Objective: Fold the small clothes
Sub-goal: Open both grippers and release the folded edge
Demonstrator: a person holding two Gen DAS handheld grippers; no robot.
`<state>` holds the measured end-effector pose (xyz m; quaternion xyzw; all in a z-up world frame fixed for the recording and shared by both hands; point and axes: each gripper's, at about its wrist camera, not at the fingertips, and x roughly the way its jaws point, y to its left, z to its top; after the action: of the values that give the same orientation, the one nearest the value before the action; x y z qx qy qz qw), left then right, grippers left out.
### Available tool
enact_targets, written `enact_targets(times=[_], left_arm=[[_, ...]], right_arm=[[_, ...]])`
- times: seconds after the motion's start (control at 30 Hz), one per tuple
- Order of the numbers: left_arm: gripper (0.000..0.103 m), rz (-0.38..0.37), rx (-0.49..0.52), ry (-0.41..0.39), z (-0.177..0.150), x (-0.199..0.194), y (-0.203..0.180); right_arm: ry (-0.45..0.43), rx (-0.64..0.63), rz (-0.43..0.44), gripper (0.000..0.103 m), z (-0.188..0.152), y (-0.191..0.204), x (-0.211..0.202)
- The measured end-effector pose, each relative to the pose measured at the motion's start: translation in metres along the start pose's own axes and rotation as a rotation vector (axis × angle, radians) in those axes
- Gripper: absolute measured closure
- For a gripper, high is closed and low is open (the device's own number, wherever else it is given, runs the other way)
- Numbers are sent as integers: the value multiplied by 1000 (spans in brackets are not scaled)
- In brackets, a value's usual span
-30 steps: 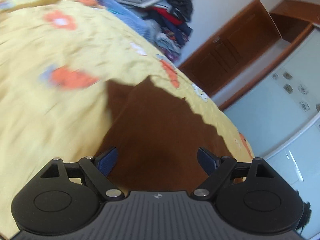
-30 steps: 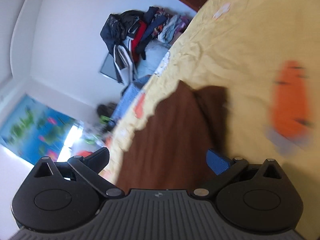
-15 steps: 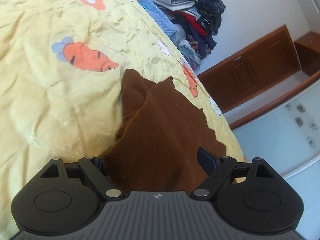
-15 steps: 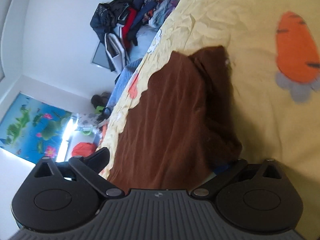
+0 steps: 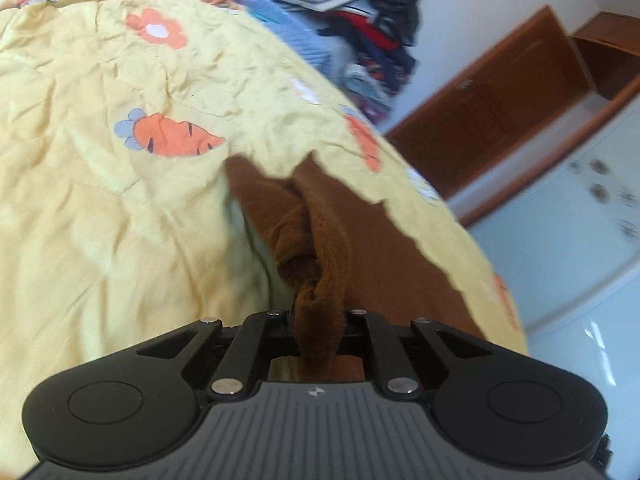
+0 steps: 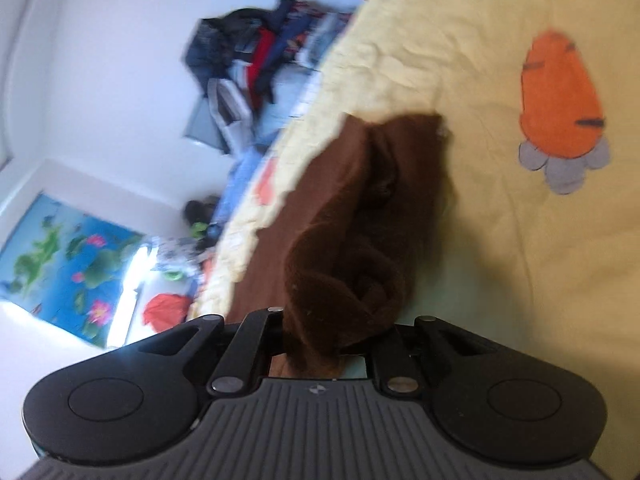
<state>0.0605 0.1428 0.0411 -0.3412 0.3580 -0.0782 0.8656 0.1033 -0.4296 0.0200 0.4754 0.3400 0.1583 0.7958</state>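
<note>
Both grippers now clamp the brown garment.
Your left gripper (image 5: 318, 320) and right gripper (image 6: 332, 332) have just closed, bunching the brown garment (image 5: 320, 240) on the bed (image 5: 100, 208).

No readable text, labels or numbers anywhere I can see; only a tiny round emblem on my left gripper (image 5: 318, 322) body.

Mounted on each gripper, looking forward along its fingers and angled down at a crumpled yellow bedspread printed with orange carrots (image 5: 120, 208) (image 6: 500, 240), very close. Left wrist view: faces across the bed toward a heap of dark and red clothes (image 5: 372, 28) and brown wooden cabinets (image 5: 500, 108). Right wrist view: rolled, facing that same heap (image 6: 256, 60) against a white wall (image 6: 120, 40). Shared: bedspread, heap, bunched brown fleece cloth (image 5: 320, 240) (image 6: 360, 220).
</note>
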Motion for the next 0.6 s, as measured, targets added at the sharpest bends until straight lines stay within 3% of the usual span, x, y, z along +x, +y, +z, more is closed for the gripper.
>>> enact_targets(times=[0.13, 0.23, 0.27, 0.3, 0.33, 0.4, 0.47, 0.53, 0.6], left_arm=[[94, -20, 35, 75, -40, -53, 19], [89, 16, 144, 156, -76, -76, 33], [84, 40, 175, 166, -82, -82, 37], [82, 79, 195, 155, -82, -88, 40], [78, 98, 211, 131, -77, -94, 41], [65, 113, 243, 46, -56, -104, 36], [25, 139, 265, -97, -31, -111, 25], [12, 135, 303, -197, -9, -102, 10], [13, 177, 355, -180, 9, -64, -6]], right_arm=[[58, -46, 29, 86, -26, -1, -62], [129, -55, 0, 84, -58, -12, -103], [155, -62, -29, 75, -67, -15, -112], [176, -65, -78, 54, -73, -18, -120], [176, -67, -112, 43, -74, -18, -127], [99, -96, -130, 14, -64, -12, -144], [-16, -151, -128, 9, -43, 2, -155], [-78, -207, -117, 9, -19, 17, -149], [-80, -283, -106, 10, 5, 32, -125]])
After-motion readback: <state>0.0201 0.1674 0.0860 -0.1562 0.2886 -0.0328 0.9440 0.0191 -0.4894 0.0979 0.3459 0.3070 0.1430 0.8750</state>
